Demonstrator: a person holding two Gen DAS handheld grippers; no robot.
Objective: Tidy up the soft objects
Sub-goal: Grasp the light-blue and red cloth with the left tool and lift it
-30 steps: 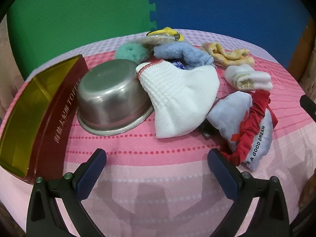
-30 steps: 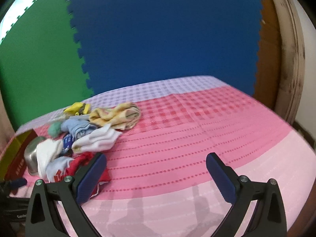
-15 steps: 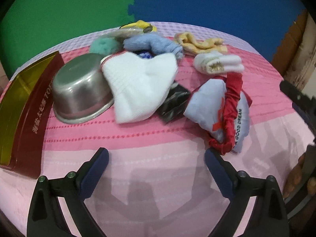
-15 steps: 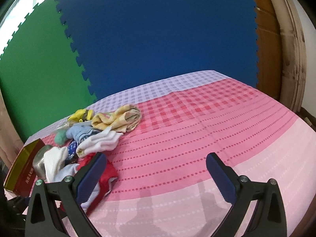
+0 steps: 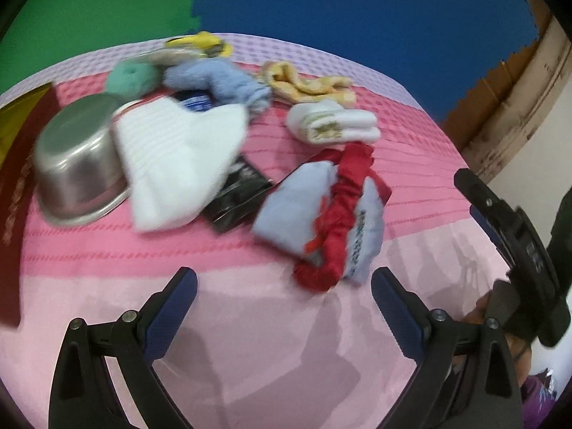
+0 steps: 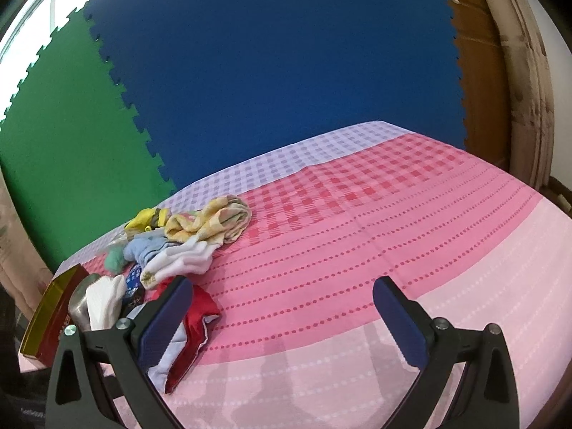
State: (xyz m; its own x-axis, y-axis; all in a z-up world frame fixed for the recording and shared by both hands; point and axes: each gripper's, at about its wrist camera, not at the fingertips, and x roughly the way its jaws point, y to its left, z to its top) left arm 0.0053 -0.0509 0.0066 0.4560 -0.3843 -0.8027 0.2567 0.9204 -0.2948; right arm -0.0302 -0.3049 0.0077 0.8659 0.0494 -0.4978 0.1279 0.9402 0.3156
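Note:
Soft things lie in a pile on the pink cloth. A white and red pouch [image 5: 321, 211] lies nearest, just ahead of my open, empty left gripper [image 5: 284, 293]. Behind it are a white knit sock [image 5: 175, 157], folded white socks [image 5: 332, 123], a blue sock [image 5: 221, 82], a yellow cloth [image 5: 307, 84] and a green puff [image 5: 130, 77]. My right gripper [image 6: 282, 304] is open and empty, with the pile at its left: the pouch [image 6: 193, 325], white socks [image 6: 178, 262] and yellow cloth [image 6: 214, 221].
An upturned steel bowl [image 5: 78, 164] and a red and gold box [image 5: 21, 186] stand at the left. A black packet [image 5: 237, 193] lies between sock and pouch. The right gripper's body [image 5: 518, 246] shows at the left view's right edge. Blue and green foam mats back the table.
The left gripper has swung right, so the pile has shifted left in its view and the pouch is nearer its centre. The right gripper's view has tilted up a little.

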